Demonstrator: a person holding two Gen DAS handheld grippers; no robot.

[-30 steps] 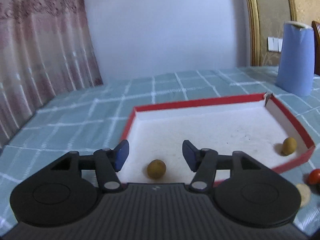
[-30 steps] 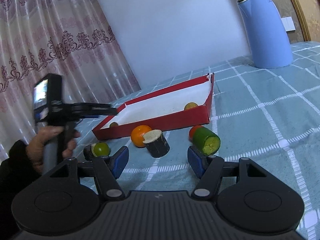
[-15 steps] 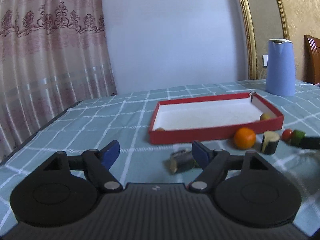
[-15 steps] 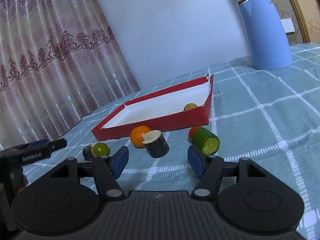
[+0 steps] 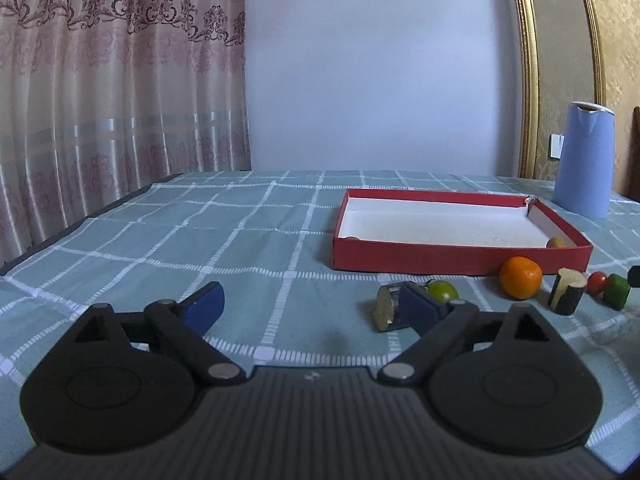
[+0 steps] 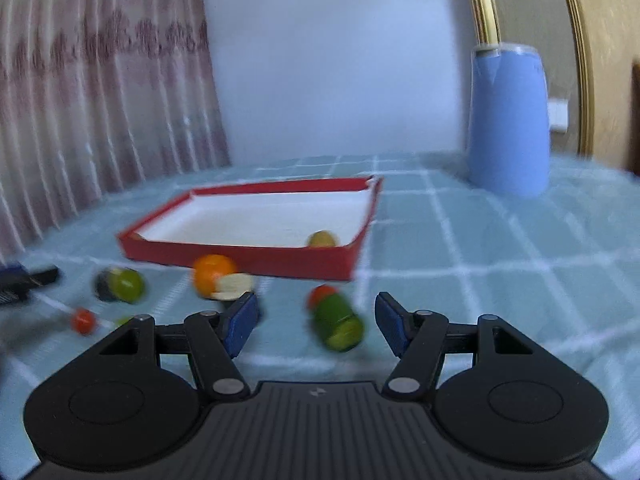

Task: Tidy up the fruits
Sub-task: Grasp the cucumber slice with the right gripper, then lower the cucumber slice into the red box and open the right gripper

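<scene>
Since a second ago the left gripper (image 5: 308, 306) has pulled back out of the red tray (image 5: 460, 258) and now hangs low over the near tablecloth, while the right gripper (image 6: 316, 324) has swung in toward the loose pieces, its view blurred by the motion. Both sets of fingers stand wide open and hold nothing. Two small yellowish fruits already lie in the tray, one at its near left corner (image 5: 352, 238) and one at its near right corner (image 5: 556, 242); the rest sit on the cloth just in front of the tray's near wall. The step in hand looks like the next pick: the green cucumber piece (image 6: 338, 322) lies on its side between the right gripper's open fingers, with a small red tomato (image 6: 320, 294) touching or just behind it. Closing there calls for a little more advance, so the pads straddle the cylinder's sides and leave the tomato alone, since the round piece could roll. Left of it sit the orange (image 6: 212, 278) with a pale-faced dark slice (image 6: 234, 284) in front, a green fruit (image 6: 128, 284) beside another dark piece, and a second red tomato (image 6: 83, 321) nearer still. A blue jug (image 6: 508, 120) stands far right, well clear of the path to the tray.
</scene>
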